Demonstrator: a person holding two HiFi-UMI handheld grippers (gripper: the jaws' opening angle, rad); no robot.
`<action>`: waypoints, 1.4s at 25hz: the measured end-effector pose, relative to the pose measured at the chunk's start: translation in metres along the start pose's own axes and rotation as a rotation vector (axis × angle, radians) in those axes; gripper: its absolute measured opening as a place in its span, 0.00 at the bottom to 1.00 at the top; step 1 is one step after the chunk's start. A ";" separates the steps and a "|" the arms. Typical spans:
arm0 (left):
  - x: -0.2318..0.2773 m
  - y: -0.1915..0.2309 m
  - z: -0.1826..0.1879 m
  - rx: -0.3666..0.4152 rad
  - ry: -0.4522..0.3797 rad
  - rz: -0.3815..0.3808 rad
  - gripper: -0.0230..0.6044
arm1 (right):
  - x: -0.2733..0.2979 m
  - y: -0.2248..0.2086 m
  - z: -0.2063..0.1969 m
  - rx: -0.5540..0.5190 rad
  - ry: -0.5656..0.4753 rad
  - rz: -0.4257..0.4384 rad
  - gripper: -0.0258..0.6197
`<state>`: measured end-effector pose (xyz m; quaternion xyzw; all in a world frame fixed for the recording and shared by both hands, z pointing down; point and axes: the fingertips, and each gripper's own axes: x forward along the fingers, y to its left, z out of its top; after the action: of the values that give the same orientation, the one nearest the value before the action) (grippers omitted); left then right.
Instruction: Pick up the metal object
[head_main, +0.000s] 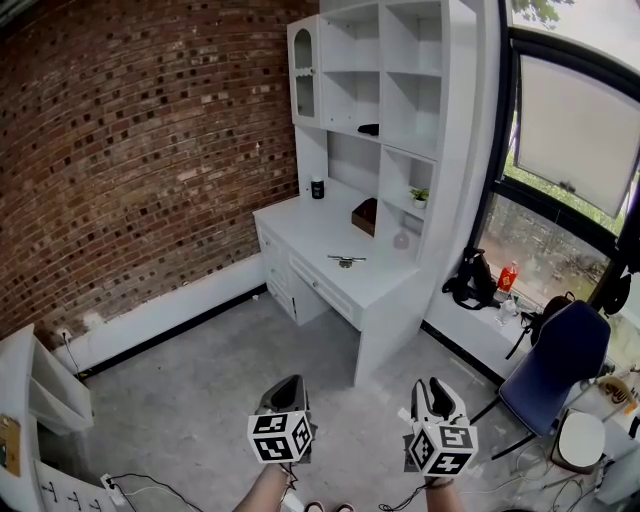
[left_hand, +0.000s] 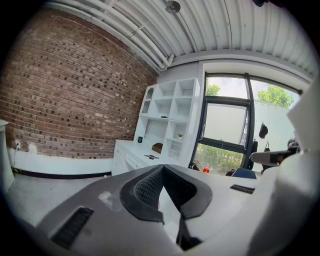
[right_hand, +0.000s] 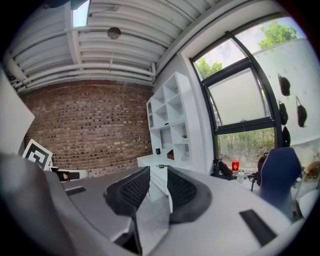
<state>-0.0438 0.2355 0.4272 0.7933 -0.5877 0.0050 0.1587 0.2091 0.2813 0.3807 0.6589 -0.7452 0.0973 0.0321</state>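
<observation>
Head view shows you the metal object (head_main: 346, 260) lying on the white desk (head_main: 385, 283), near its front edge and above the drawers. Behind it on the desk stand a brown box (head_main: 365, 216) and, further back, a black cup (head_main: 317, 187). A small plant (head_main: 419, 197) sits in a shelf compartment over the desk. You hold both grippers low over the grey floor (head_main: 200, 390), well apart from the desk. Your left gripper (head_main: 287, 386) has its jaws together at the tips and is empty. Your right gripper (head_main: 433, 388) has its jaws apart and is also empty. A blue chair (head_main: 555, 365) stands at your right, near the window.
</observation>
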 end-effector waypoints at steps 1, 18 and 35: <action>0.001 -0.002 -0.001 0.001 0.002 0.003 0.04 | 0.001 -0.003 0.000 0.002 0.001 0.002 0.21; 0.049 -0.003 -0.001 0.015 0.020 0.017 0.04 | 0.048 -0.035 -0.009 0.034 0.036 0.004 0.20; 0.204 0.058 0.058 0.019 0.013 -0.028 0.04 | 0.205 -0.037 0.030 0.035 0.034 -0.031 0.21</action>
<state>-0.0454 0.0157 0.4265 0.8028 -0.5756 0.0134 0.1552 0.2214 0.0710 0.3914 0.6690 -0.7325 0.1208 0.0346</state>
